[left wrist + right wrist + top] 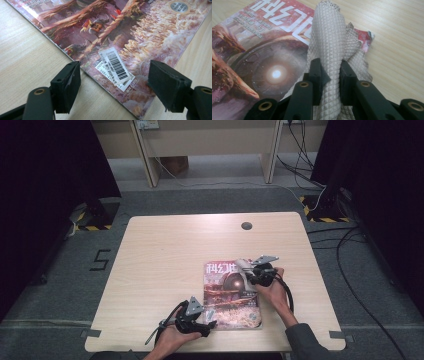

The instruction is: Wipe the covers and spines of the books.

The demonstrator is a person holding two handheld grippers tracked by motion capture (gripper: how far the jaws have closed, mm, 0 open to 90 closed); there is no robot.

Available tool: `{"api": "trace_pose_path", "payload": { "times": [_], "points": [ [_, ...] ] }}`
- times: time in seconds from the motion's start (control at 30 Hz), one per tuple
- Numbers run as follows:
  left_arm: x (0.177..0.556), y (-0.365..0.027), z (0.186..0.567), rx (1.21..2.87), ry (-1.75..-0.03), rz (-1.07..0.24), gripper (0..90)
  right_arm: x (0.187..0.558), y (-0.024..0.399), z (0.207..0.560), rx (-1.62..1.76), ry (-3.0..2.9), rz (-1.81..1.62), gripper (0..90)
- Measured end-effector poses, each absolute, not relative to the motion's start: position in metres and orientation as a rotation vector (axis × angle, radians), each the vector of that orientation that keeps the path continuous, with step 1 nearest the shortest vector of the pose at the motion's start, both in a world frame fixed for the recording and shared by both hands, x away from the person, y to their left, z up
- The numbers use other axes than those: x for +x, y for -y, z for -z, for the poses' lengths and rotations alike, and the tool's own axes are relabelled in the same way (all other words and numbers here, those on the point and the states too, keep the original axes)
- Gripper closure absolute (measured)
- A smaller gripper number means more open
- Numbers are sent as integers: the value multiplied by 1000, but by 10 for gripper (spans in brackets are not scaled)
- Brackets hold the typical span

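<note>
A magazine with a reddish cover lies on the wooden table. In the right gripper view my right gripper is shut on a bunched beige waffle-weave cloth, which rests on the magazine's top right corner. From above, that gripper and the cloth sit at the magazine's upper right edge. My left gripper is at the magazine's lower left corner. Its jaws stand open, straddling the cover's corner near a barcode sticker, not pressing on it.
A round cable hole sits near the table's far edge. Beyond the table stand wooden furniture legs, and cables trail over the grey floor at the right. Dark curtains flank both sides.
</note>
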State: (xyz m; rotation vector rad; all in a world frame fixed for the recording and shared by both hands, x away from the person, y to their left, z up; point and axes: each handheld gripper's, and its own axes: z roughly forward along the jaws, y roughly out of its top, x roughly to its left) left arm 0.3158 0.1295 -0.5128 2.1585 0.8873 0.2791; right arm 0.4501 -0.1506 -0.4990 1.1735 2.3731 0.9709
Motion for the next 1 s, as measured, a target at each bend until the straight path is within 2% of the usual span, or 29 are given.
{"api": "trace_pose_path", "payload": {
  "times": [0.4, 0.77, 1.0],
  "points": [
    [316, -130, 512, 2160, -885, -281, 255, 431, 115, 500, 1054, -2490, -1027, 766],
    [311, -144, 505, 2141, -911, -258, 248, 441, 125, 500, 1135, -2440, -1025, 761],
    [301, -154, 504, 2139, -916, -252, 246, 433, 101, 500, 1046, -2496, -1029, 762]
  ]
}}
